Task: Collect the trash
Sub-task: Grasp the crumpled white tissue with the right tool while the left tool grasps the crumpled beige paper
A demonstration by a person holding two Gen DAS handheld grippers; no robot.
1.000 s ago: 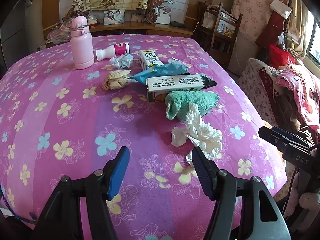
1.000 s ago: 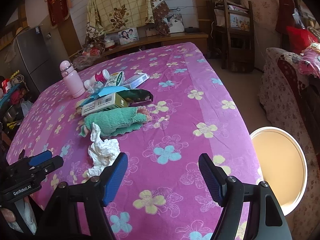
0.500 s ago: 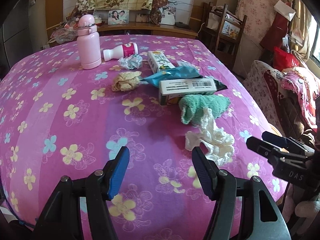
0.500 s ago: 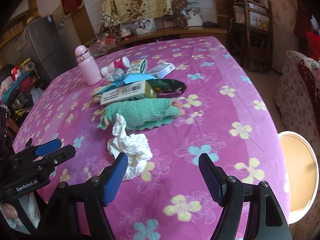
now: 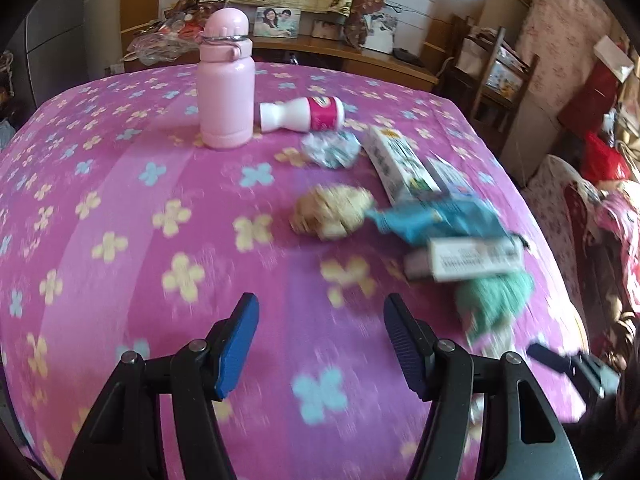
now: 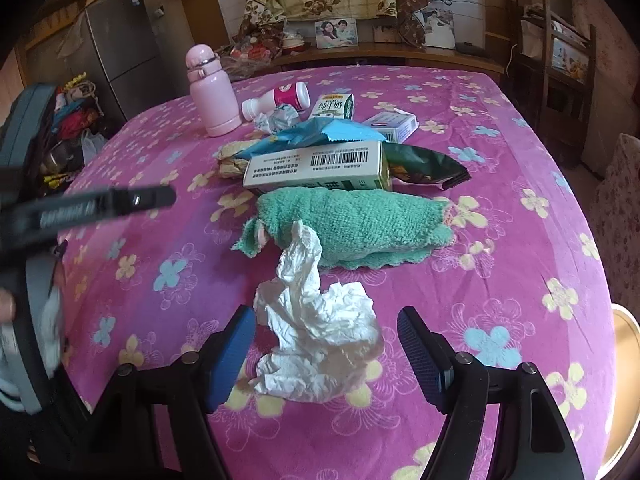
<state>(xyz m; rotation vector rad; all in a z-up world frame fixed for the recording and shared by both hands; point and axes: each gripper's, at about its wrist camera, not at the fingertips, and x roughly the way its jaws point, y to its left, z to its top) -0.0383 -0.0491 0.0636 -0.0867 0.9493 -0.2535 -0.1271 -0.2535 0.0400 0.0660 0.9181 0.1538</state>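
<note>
Tissue: crumpled white paper tissue (image 6: 316,336) lies on the pink flowered cloth of the worktop (image 6: 500,248), at its near edge, its upper tail touching the rolled green terry cloth (image 6: 352,220).
Long axis: the wad runs roughly away from the camera, a narrow twisted tail at the far end and a broad bunched body at the near end.
Relation to right hand-held gripper: the right hand-held gripper (image 6: 326,354) has its blue pads spread wide, nothing held, and the broad body of the tissue sits directly between and just ahead of them, somewhat closer to the left pad.
Relation to left hand-held gripper: the left hand-held gripper (image 5: 318,344) is also wide open and empty, aimed at bare cloth; the tissue is not clearly visible in its blurred view.
Nearer arm: the right, judged by the straddle.
Coming move: probably a short push forward and down, then closing across the bunched body, not the thin tail.
Other trash beyond: barcoded white carton (image 6: 316,164), blue foil wrapper (image 6: 320,132), crumpled tan paper ball (image 5: 332,216) and a tipped white bottle with pink label (image 5: 304,114) lie farther in, beside the upright pink flask (image 5: 226,80).
</note>
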